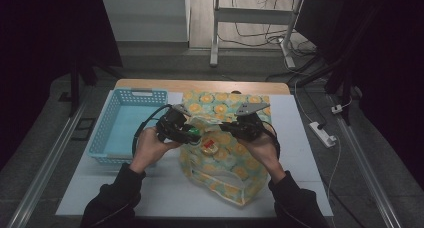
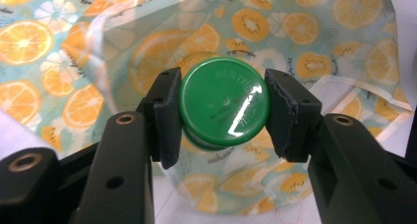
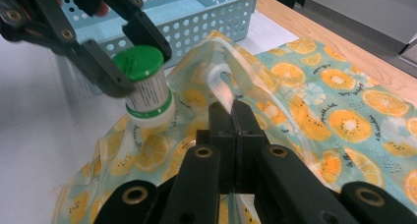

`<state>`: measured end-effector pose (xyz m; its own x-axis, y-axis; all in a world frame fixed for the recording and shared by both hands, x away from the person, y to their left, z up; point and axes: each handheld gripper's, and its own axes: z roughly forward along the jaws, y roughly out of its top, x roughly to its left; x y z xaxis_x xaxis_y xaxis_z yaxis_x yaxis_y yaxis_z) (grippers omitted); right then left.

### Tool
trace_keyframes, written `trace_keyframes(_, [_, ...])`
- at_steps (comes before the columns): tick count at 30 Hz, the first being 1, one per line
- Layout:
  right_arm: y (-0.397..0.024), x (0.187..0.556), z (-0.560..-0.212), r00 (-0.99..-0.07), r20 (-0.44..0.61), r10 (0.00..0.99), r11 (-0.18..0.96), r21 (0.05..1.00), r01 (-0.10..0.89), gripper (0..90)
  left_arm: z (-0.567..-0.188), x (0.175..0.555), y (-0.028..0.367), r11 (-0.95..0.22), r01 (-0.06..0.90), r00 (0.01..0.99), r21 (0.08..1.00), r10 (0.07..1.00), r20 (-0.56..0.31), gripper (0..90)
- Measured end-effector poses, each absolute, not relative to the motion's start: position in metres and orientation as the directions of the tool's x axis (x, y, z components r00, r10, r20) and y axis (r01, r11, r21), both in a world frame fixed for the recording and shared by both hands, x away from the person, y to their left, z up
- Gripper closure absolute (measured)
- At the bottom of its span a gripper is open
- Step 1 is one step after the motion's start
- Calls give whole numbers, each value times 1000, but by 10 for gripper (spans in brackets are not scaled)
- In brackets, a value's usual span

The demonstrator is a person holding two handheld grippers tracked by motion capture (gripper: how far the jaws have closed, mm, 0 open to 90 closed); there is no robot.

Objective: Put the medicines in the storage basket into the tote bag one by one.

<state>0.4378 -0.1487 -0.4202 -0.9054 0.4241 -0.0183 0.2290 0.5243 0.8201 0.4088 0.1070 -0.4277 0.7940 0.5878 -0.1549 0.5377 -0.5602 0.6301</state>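
One white table point(image 1: 300, 153) carries one orange-print bag point(image 1: 240, 173) at centre and one blue basket point(image 1: 117, 125) at nine o'clock. The right gripper point(image 3: 232, 111) is clenched on the bag's clear edge. The left gripper point(image 2: 220, 117) grasps one green-capped bottle point(image 2: 223, 108) above the bag's mouth. A red-labelled item point(image 1: 209, 144) inside stays unclear.

1. The desk point(image 1: 300, 138) has a pale, whitish top with a strip of bare wood along its far edge.
2. A light blue perforated basket point(image 1: 125, 123) stands on the desk's left part.
3. A bag printed with orange slices point(image 1: 230, 158) lies just to the right of the basket, its far end reaching almost to the wooden strip and its near end towards the desk's front edge.
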Motion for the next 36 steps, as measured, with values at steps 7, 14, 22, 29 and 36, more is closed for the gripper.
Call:
trace_keyframes(7, [-149, 438, -420, -905, -18, 425, 524, 820, 230, 899, -434, 413, 95, -563, 530, 797, 635, 586, -146, 515])
trace_keyframes(14, [-148, 437, -420, -905, -20, 424, 525, 820, 228, 899, -440, 420, 83, -568, 527, 797, 632, 588, -137, 515])
trace_keyframes(22, [-149, 438, -420, -906, -19, 423, 526, 820, 229, 899, -446, 429, 73, -560, 531, 792, 636, 595, -137, 515])
trace_keyframes(29, [-148, 438, -420, -905, -20, 424, 527, 819, 229, 899, -450, 439, 65, -555, 530, 790, 641, 598, -135, 515])
trace_keyframes(36, [-149, 438, -421, -906, -18, 423, 528, 818, 230, 899, -456, 448, 56, -548, 528, 787, 649, 603, -131, 515])
